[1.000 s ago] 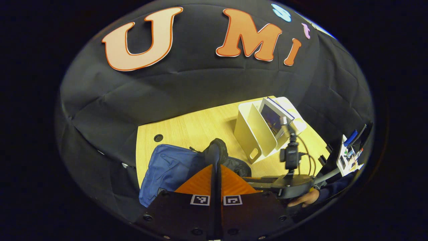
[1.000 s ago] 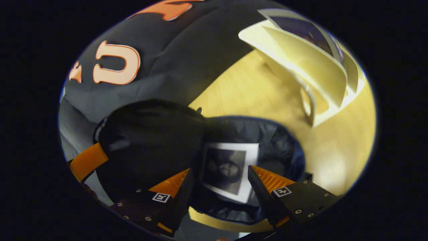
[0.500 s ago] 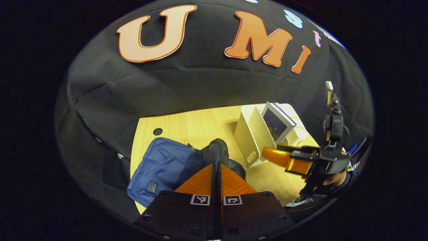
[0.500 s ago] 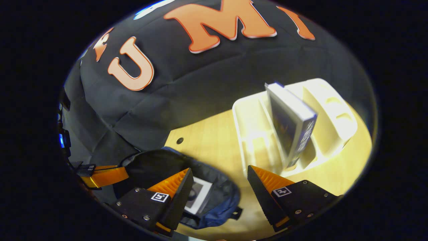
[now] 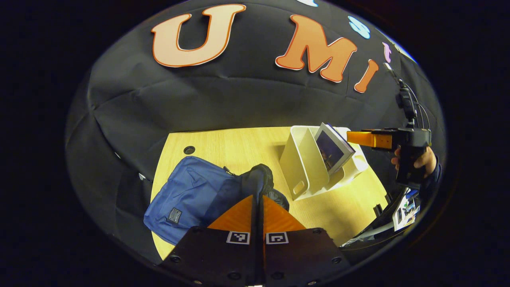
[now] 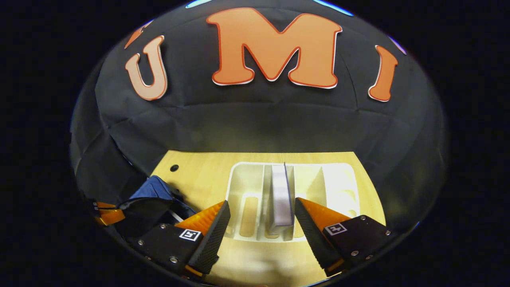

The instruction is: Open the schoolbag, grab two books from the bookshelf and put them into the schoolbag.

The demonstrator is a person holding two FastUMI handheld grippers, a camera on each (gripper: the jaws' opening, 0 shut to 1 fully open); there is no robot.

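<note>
The blue schoolbag point(image 5: 191, 191) lies on the wooden table point(image 5: 223, 147), its black flap point(image 5: 259, 181) raised. My left gripper point(image 5: 257, 197) is shut on that flap. A white bookshelf point(image 5: 303, 159) stands to the right with one book point(image 5: 332, 145) leaning in a slot. My right gripper point(image 5: 352, 137), held by a hand point(image 5: 416, 159), hovers open level with the book's top. In the right gripper view the book point(image 6: 282, 197) stands spine-on in the bookshelf point(image 6: 338, 187), just beyond my open right gripper point(image 6: 261, 209). The schoolbag point(image 6: 153, 189) and left gripper point(image 6: 105, 213) sit at the lower left.
A round cable hole point(image 5: 189, 150) is in the table near the back wall. Small clutter point(image 5: 402, 207) lies beyond the table's right edge. Bare tabletop point(image 6: 199, 171) separates the schoolbag from the bookshelf.
My right gripper rose out of the schoolbag, leaving a book inside, and swung over to face the book in the bookshelf. My left gripper kept its hold on the flap.
</note>
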